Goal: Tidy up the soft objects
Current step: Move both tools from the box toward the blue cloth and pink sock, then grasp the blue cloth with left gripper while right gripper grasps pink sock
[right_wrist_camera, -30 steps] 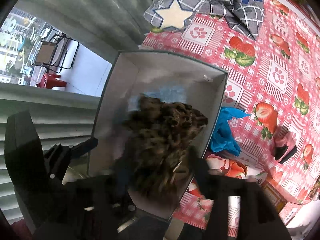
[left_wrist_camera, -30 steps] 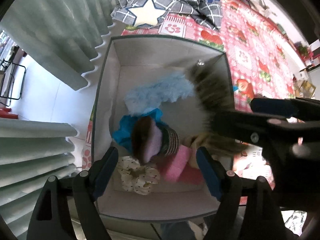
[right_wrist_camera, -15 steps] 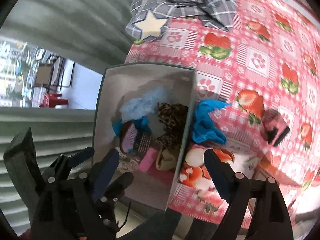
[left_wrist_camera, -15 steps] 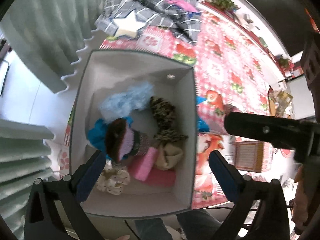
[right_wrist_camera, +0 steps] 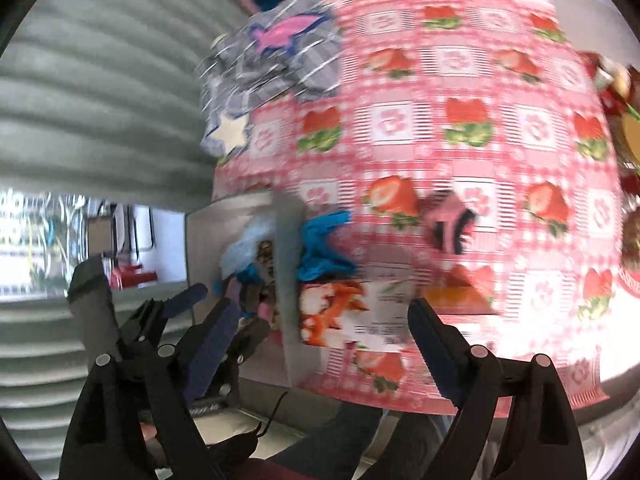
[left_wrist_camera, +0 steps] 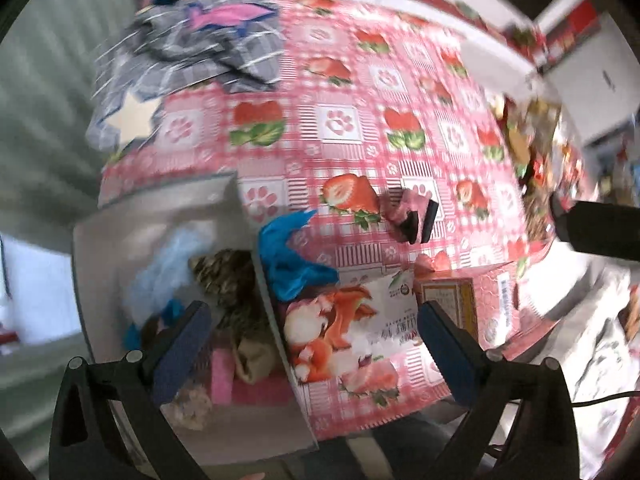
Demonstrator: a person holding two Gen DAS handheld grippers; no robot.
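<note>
**Tongs empty over bin edge and strewn tabletop**

Tongs are hanging wide apart in both hands, gripping nothing. The left tongs (left_wrist_camera: 310, 334), whose jaws have just been spreading, are straddling the right wall of the grey box (left_wrist_camera: 280, 344), with nothing pressed between the pads. The right tongs (right_wrist_camera: 316, 330), jaws also just widened, are hovering empty above the same wall and a printed paper packet (right_wrist_camera: 360, 312).

Inside the box, soft things are lying heaped: a fluffy pale-blue piece (left_wrist_camera: 168, 264), a leopard-print cloth (left_wrist_camera: 228, 276), a tan cloth (left_wrist_camera: 256, 356), pink pieces (left_wrist_camera: 224, 376).

Just outside the wall a crumpled bright-blue cloth (left_wrist_camera: 292, 256) is lying on the tabletop (left_wrist_camera: 400, 80), which is wearing a glossy pink strawberry-and-paw checked cover. Farther out, a pink-and-black soft item (left_wrist_camera: 412, 216) is sitting alone. At the far edge a grey plaid fabric (left_wrist_camera: 192, 52) with star and fish patches is lying bunched beside pleated curtains (right_wrist_camera: 100, 92). Both views are blurring.
</note>
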